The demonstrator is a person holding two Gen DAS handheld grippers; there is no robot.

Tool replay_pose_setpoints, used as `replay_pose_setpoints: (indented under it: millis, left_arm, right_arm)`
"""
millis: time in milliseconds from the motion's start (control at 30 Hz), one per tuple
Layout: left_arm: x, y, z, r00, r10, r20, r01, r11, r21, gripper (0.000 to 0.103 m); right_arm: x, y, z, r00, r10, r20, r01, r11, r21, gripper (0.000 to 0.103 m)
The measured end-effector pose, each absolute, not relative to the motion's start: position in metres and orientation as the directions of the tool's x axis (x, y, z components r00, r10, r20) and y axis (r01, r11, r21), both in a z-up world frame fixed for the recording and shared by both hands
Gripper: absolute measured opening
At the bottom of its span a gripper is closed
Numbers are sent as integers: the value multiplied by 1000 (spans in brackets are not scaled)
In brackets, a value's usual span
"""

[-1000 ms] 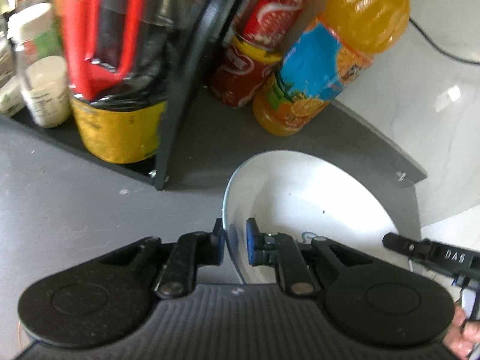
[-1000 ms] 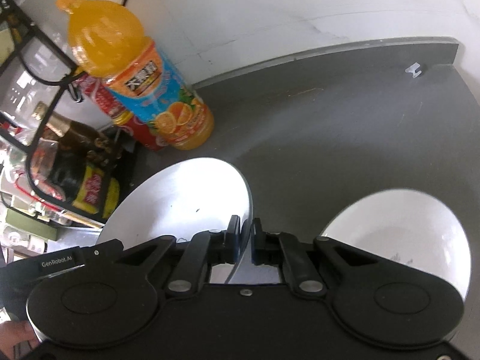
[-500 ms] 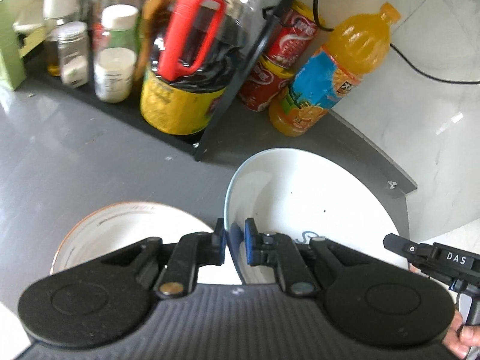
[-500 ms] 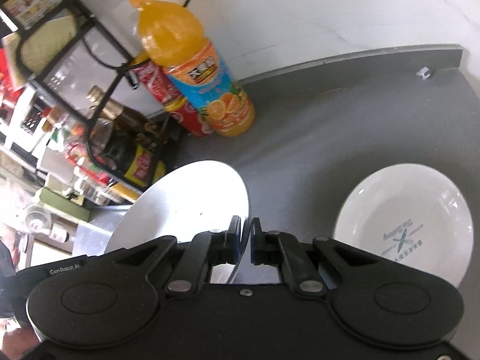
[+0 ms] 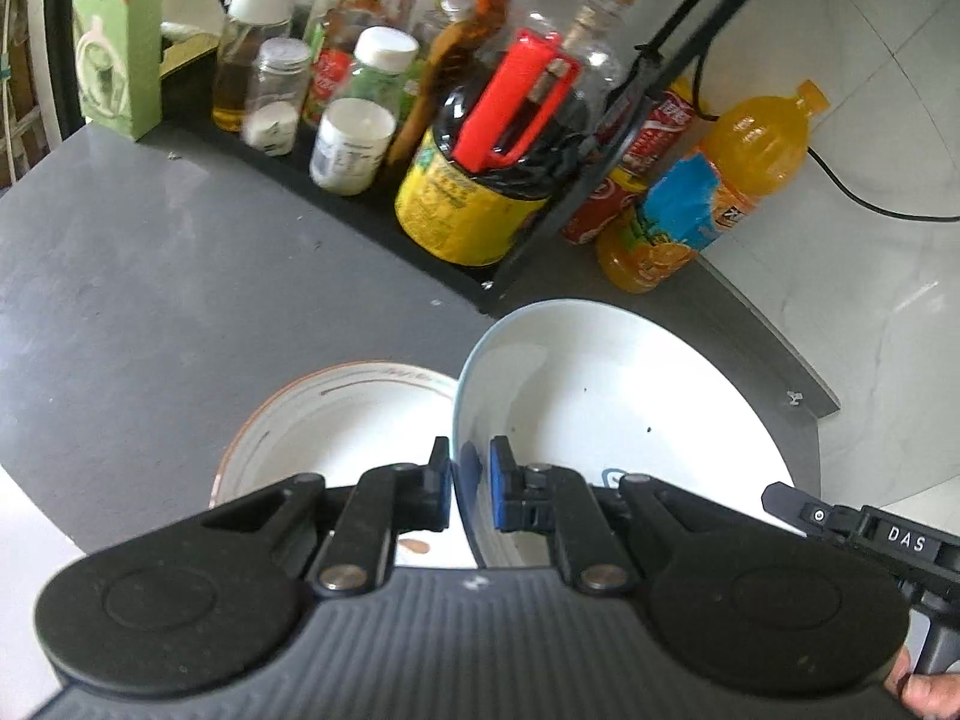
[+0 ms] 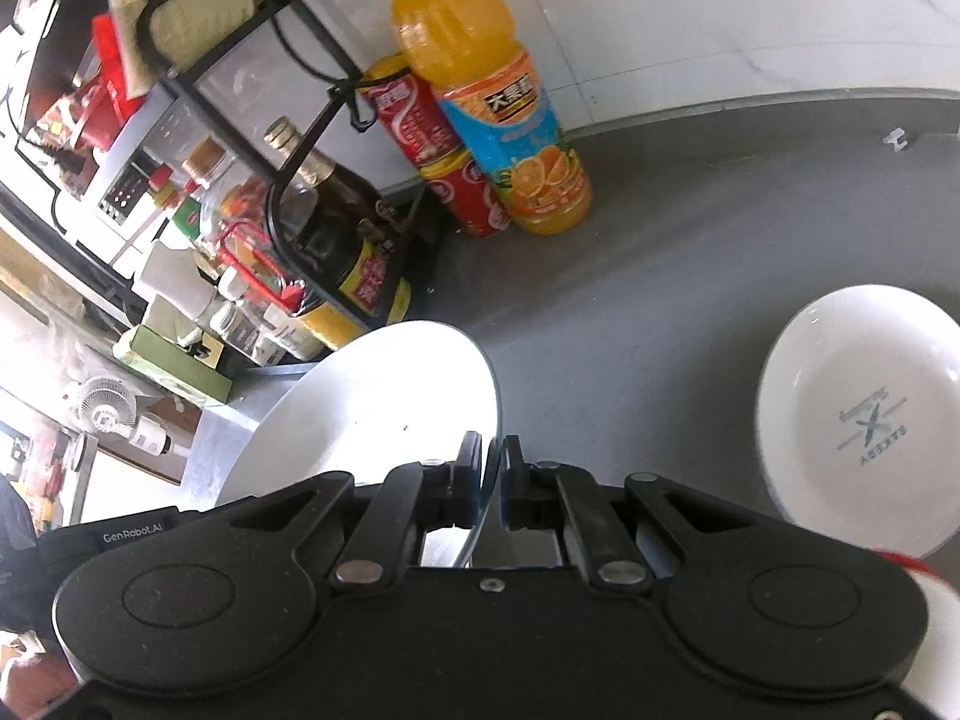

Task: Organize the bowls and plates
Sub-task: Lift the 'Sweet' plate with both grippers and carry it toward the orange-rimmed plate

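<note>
A white plate hangs tilted above the grey counter, held on two sides. My left gripper is shut on its left rim. In the right wrist view the same white plate shows from the other side, with my right gripper shut on its right rim. Under the held plate, to the left, a white plate with an orange rim lies on the counter. A deeper white dish with a printed logo sits on the counter to the right. The other gripper's handle shows at the right edge.
A black rack at the back holds jars, bottles and a dark jug with a red handle. An orange juice bottle and red cans stand beside it against the white wall. A cable runs along the wall.
Both grippers have pulled back and up with the plate held between them. The rack and juice bottle have receded, and the orange-rimmed plate and the logo dish have come into view.
</note>
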State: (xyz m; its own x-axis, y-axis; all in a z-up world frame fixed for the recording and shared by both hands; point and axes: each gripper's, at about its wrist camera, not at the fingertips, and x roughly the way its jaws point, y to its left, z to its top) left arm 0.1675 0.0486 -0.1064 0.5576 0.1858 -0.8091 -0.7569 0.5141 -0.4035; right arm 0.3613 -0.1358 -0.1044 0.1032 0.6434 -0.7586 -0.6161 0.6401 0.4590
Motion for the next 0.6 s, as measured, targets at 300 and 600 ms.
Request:
replay_pose_setpoints:
  millis: [300, 600]
  left_arm:
    - [142, 82, -127, 556, 119, -822, -719, 565, -404, 10]
    - [134, 102, -152, 555, 37, -831, -673, 607, -423, 10]
  right_arm:
    - [321, -121, -117, 144, 604, -784, -566, 700, 436, 6]
    - [289, -118, -131, 190, 561, -806, -513, 756, 406, 6]
